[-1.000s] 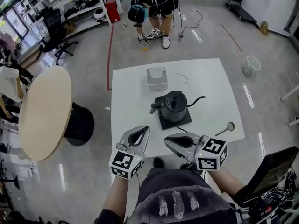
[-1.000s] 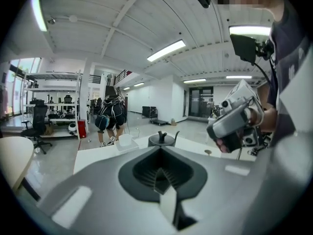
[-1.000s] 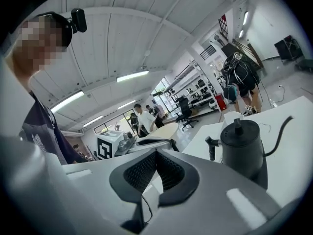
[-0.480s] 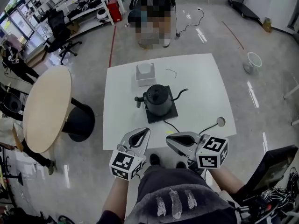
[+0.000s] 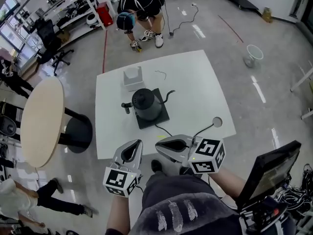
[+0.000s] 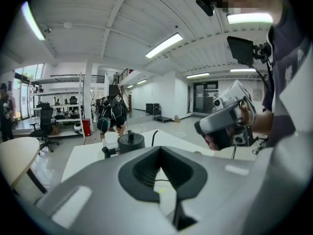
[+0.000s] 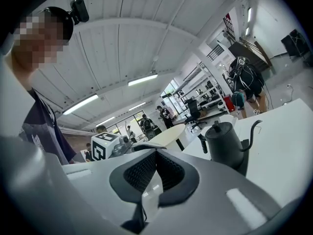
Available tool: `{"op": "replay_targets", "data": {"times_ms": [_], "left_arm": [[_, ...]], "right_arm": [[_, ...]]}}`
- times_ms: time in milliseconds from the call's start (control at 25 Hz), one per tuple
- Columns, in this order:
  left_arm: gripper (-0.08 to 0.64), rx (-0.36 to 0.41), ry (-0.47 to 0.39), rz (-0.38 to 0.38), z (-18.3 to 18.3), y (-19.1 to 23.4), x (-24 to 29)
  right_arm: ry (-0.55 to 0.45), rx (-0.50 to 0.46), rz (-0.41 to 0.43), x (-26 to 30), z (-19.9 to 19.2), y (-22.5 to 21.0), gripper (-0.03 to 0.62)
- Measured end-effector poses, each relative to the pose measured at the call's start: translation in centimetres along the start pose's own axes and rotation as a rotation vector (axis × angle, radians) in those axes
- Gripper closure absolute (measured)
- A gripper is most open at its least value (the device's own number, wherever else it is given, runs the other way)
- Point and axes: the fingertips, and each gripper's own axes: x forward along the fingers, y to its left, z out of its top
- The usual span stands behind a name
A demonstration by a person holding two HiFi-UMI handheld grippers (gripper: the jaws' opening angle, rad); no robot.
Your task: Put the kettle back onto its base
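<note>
A dark gooseneck kettle (image 5: 145,102) stands on its black square base (image 5: 161,118) in the middle of the white table (image 5: 195,92). It also shows in the left gripper view as a lidded kettle (image 6: 129,142) and in the right gripper view with its thin spout (image 7: 226,143). My left gripper (image 5: 135,142) and right gripper (image 5: 158,149) hover side by side at the table's near edge, well short of the kettle. In each gripper's own view the left jaws (image 6: 158,151) and the right jaws (image 7: 156,152) are shut with nothing between them.
A white box (image 5: 133,77) sits behind the kettle. The base's cord runs to a small round disc (image 5: 216,122) near the table's right front corner. A beige round table (image 5: 41,121) stands left, a person (image 5: 139,1) bends beyond the table, and a dark screen (image 5: 269,168) is at lower right.
Both grippers have drawn back from the kettle toward my body and sit lower and further left in the picture. The kettle has stayed on its base.
</note>
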Motion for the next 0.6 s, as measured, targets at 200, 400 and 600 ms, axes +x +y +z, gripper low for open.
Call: {"op": "replay_targets", "data": {"times_ms": [200,400,600], "left_arm": [[0.560,-0.008,0.017,0.024,-0.3,-1.4,-0.6],[0.558,-0.033,0.029,0.087,-1.4,-0.6,-1.9],[0.558,-0.050,0.010,0.106,-1.3,0.8,-2.4]], "right_arm": [[0.017,0.018,0.028,-0.9,-0.8,0.2,0.591],[0.049,0.006,0.077,0.3,-1.3,0.4,0.591],[0.057,-0.018,0.091,1.5,-0.3,0.8,0.591]]}}
